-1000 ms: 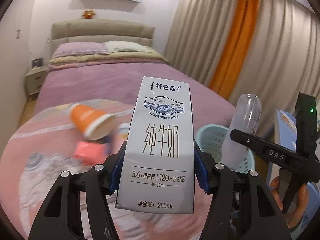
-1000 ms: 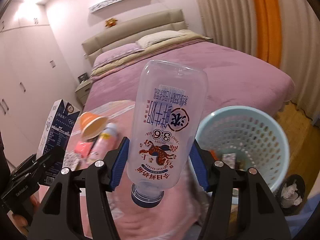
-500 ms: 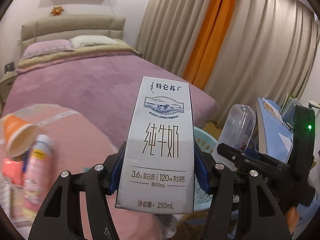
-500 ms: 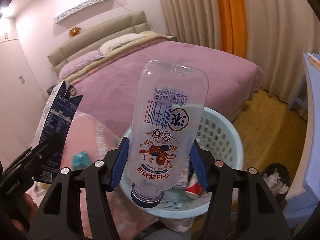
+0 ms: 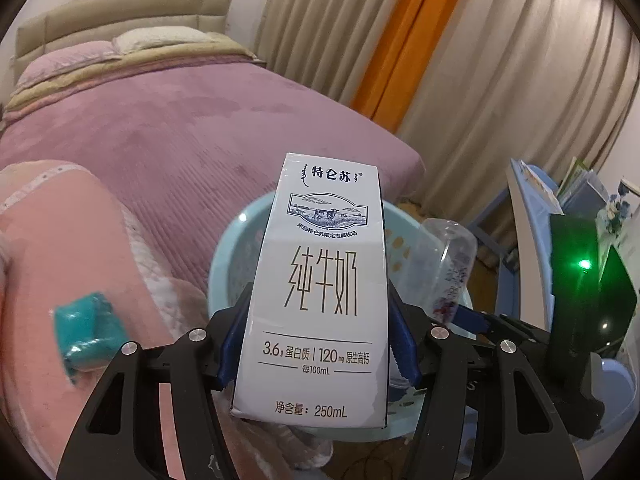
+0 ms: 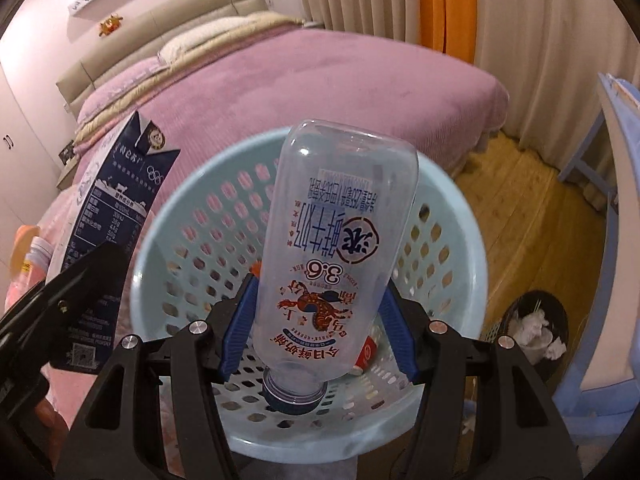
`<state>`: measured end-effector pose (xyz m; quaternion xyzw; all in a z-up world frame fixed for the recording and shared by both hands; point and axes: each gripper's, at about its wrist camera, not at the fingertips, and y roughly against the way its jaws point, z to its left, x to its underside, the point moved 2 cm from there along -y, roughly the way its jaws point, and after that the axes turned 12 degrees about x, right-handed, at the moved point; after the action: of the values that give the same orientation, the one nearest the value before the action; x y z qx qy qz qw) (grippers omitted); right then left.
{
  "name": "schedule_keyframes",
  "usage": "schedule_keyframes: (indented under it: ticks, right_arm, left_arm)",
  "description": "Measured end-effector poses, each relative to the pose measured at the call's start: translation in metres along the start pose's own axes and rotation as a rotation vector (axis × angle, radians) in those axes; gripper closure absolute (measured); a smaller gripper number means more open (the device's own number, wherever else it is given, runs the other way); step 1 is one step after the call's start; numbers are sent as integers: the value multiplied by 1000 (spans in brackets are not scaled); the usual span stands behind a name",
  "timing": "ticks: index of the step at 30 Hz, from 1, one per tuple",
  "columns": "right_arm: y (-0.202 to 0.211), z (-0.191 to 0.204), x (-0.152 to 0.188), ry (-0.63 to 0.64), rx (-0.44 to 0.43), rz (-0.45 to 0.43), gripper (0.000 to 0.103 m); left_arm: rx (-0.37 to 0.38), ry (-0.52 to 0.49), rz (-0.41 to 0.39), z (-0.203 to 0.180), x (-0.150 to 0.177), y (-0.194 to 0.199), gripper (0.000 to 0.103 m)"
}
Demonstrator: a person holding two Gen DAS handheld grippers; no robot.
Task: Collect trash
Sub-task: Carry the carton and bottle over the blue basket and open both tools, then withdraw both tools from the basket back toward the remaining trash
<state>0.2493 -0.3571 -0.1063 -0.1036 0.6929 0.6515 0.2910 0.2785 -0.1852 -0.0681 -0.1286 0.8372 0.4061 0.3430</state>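
Both grippers are loaded: the left gripper (image 5: pixel 316 344) clamps a white milk carton (image 5: pixel 320 292) upright between its blue pads, and the right gripper (image 6: pixel 316 332) grips a clear plastic bottle (image 6: pixel 340 256) held cap-down, each poised above the pale blue perforated basket (image 6: pixel 172 216) that stands against the foot of the bed (image 5: pixel 160 128). The main risk, as I judge it, is crowding: the two tools sit close together over one opening, so if both let go at once the carton and bottle could knock each other or strike the rim and bounce out onto the wooden floor (image 6: pixel 532 208). The carton hangs nearer the basket's left edge, so a release there may tip it onto the pink blanket (image 5: pixel 48 264) instead. The bottle is round and light and would likely roll if it misses. Around them, the room is a bedroom: a wide bed under a purple cover with a padded headboard, beige curtains with an orange panel (image 5: pixel 392 48), a blue chair (image 6: pixel 616 184) at right, and a small dark bin (image 6: pixel 536 332) of crumpled paper on the floor. A teal packet (image 5: pixel 88 332) lies on the blanket, trash not yet collected.
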Motion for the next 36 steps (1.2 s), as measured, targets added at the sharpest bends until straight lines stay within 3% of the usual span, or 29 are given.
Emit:
schedule_keyframes:
  ticks: [4, 8, 15, 28, 36]
  right_arm:
    - [-12, -2, 3, -7, -40, 65, 46]
    - [-7, -1, 2, -8, -49, 45, 39]
    - [10, -11, 3, -46, -77, -12, 36]
    - [81, 19, 11, 19, -140, -168, 36]
    - [121, 71, 24, 125, -228, -243, 36]
  left_arm:
    - [19, 15, 12, 3, 3, -4, 45]
    - [45, 18, -3, -4, 3, -4, 30]
    - [68, 12, -44, -9, 2, 20, 30]
    - [71, 5, -173, -12, 11, 103, 30]
    - [-25, 18, -267, 11, 30, 175, 30]
